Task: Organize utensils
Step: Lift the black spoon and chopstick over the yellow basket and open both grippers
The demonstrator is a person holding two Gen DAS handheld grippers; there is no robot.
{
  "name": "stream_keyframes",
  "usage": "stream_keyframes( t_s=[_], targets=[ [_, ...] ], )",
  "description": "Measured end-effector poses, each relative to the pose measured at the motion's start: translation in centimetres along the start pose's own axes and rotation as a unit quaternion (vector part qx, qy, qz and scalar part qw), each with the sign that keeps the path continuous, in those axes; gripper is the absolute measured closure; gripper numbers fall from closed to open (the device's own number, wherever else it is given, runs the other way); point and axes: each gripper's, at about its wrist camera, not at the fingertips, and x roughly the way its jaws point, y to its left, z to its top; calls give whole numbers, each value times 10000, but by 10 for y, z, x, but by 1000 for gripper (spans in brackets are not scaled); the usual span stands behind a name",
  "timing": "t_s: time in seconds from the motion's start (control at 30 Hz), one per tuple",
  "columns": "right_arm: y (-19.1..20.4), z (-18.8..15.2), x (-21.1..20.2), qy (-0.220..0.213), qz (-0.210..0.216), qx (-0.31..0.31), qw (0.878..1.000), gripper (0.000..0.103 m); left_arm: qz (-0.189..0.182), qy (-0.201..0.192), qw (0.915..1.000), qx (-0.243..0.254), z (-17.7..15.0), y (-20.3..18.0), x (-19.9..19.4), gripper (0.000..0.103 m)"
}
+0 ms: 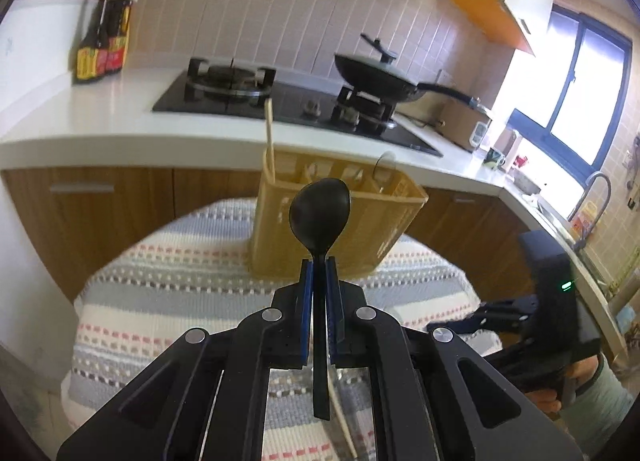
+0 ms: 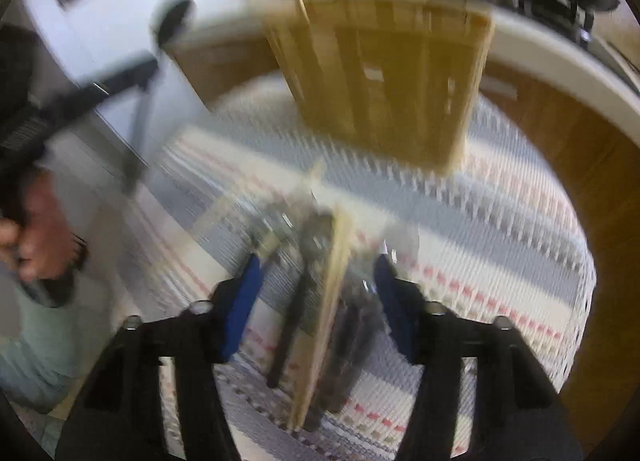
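Black spoon (image 1: 319,217): clamped by its handle in left gripper (image 1: 319,273) jaws, bowl pointing at the yellow basket (image 1: 332,221) just beyond; right gripper (image 2: 316,281) jaws released over loose utensils (image 2: 320,301).

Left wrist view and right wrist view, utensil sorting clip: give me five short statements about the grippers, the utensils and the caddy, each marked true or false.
1. The left gripper is shut on a black spoon. True.
2. The spoon's bowl points toward the camera. False: the bowl points away, and the handle runs back between the fingers.
3. The yellow utensil caddy stands on the striped tablecloth. True.
4. The caddy is empty. False: one chopstick stands in its left end.
5. The right gripper is clamped on a fork. False: its jaws stand apart over blurred utensils on the cloth, among them a pale wooden stick, and no pad presses on anything.
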Motion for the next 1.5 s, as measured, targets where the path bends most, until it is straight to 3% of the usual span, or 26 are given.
stream_keyframes(
  t_s=[0.07,0.2,0.33,0.47,0.63,0.83,1.03,1.13,1.27,1.4,1.5],
  targets=[
    [-1,0,18,276,51,123,9995,70,-14,59,10000,-3,-4,3,3,99],
    [4,6,36,469,-300,13,9984,73,10,111,9999,79,-9,4,5,99],
    [10,6,54,673,-644,-166,9955,85,29,137,9999,90,-12,7,6,99],
    [10,5,54,625,-786,-229,9947,98,30,133,9999,74,-14,8,5,99],
    [6,-4,23,224,-545,-125,9982,99,24,93,9999,123,-13,6,3,99],
    [2,-7,-25,-519,-215,-73,9984,99,-35,-213,9996,164,-2,-4,-4,99],
    [7,20,-91,-1708,123,-185,9851,99,23,-817,9963,278,38,-19,-17,99],
    [6,41,-121,-2371,131,-216,9712,99,143,-1148,9926,371,57,-25,-17,99],
    [-2,77,-145,-3041,-467,-34,9515,99,315,-1636,9849,461,85,-29,-6,99],
    [-16,108,-149,-3632,-885,97,9274,99,362,-1907,9800,428,105,-24,16,99],
    [-30,125,-143,-4004,-856,213,9121,99,383,-1977,9787,408,114,-17,36,99]
  ],
)
